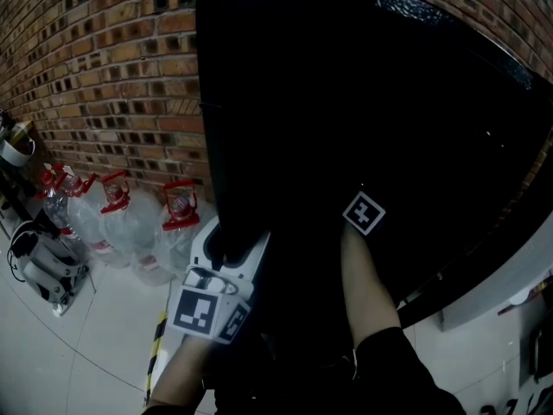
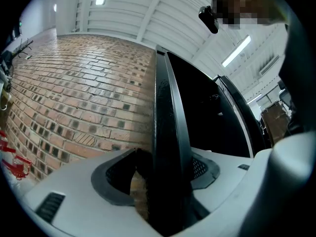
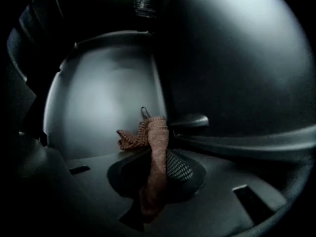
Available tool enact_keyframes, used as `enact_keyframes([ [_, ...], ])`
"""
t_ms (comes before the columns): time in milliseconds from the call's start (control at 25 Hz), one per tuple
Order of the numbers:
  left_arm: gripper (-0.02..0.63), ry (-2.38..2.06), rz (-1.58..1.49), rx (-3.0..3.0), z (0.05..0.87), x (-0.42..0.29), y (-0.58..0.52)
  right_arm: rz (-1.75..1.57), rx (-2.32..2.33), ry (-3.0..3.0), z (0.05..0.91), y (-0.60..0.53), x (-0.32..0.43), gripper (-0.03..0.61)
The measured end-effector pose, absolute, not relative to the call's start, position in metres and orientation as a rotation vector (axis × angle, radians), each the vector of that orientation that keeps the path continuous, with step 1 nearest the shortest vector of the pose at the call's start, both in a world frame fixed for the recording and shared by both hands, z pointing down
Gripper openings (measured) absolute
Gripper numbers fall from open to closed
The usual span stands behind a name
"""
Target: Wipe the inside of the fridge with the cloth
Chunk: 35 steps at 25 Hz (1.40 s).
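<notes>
Two grippers, both loaded.

Far left of the head view: brick wall, and a row of clear water bottles with red caps standing on the pale floor at its foot.

Left gripper: sits low in the head view, against the near edge of the black door. In the left gripper view its jaws stand about mid-width, with the door edge upright between them. Both pads meet the panel near their tips, so it's a clamp on the door edge. A sliver of brick shows lower down between the left pad and the door. The gripper is tilted upward; ceiling lights and the brick wall fill the background.

Right gripper: in the head view only its marker cube and the forearm behind it show, reaching into the dark fridge; the jaw tips are lost in the black. In the right gripper view the jaws are pinched nearly together on the cloth. It is brownish-orange, runs as a strip between the pads, and bunches out past the tips to the upper left.

The cloth is inside the fridge, in front of a pale grey inner wall. I can't tell whether the bunched end touches that wall.
</notes>
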<state>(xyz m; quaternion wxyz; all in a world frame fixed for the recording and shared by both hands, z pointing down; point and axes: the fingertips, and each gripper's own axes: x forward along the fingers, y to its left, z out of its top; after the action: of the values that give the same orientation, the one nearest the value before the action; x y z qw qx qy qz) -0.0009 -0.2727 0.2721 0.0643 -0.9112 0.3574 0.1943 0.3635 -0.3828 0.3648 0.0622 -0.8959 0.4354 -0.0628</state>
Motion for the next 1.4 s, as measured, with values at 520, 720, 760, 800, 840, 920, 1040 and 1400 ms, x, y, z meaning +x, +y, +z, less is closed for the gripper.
enact_keyframes([
  [520, 0.278, 1.067, 0.611, -2.725, 0.267, -0.006, -0.274, -0.064, -2.287, 2.235, 0.373, -0.414, 0.236, 0.075],
  [720, 0.278, 1.069, 0.600, -2.720, 0.268, -0.007, -0.275, -0.115, -2.108, 2.556, 0.383, -0.445, 0.168, 0.075],
  [760, 0.278, 1.067, 0.597, -2.721, 0.268, -0.006, -0.274, -0.122, -2.097, 2.567, 0.385, -0.450, 0.163, 0.075],
  [800, 0.278, 1.065, 0.596, -2.722, 0.269, -0.005, -0.274, -0.129, -2.092, 2.572, 0.387, -0.454, 0.160, 0.075],
  [840, 0.278, 1.063, 0.596, -2.724, 0.269, -0.005, -0.274, -0.137, -2.091, 2.570, 0.389, -0.458, 0.158, 0.075],
  [920, 0.278, 1.063, 0.599, -2.724, 0.269, -0.005, -0.274, -0.167, -2.094, 2.571, 0.395, -0.467, 0.154, 0.075],
  [1040, 0.278, 1.066, 0.602, -2.726, 0.270, -0.006, -0.274, -0.234, -2.109, 2.633, 0.415, -0.478, 0.145, 0.077],
  [1400, 0.276, 1.074, 0.607, -2.717, 0.270, -0.007, -0.273, -0.348, -2.144, 2.839, 0.443, -0.485, 0.136, 0.077],
])
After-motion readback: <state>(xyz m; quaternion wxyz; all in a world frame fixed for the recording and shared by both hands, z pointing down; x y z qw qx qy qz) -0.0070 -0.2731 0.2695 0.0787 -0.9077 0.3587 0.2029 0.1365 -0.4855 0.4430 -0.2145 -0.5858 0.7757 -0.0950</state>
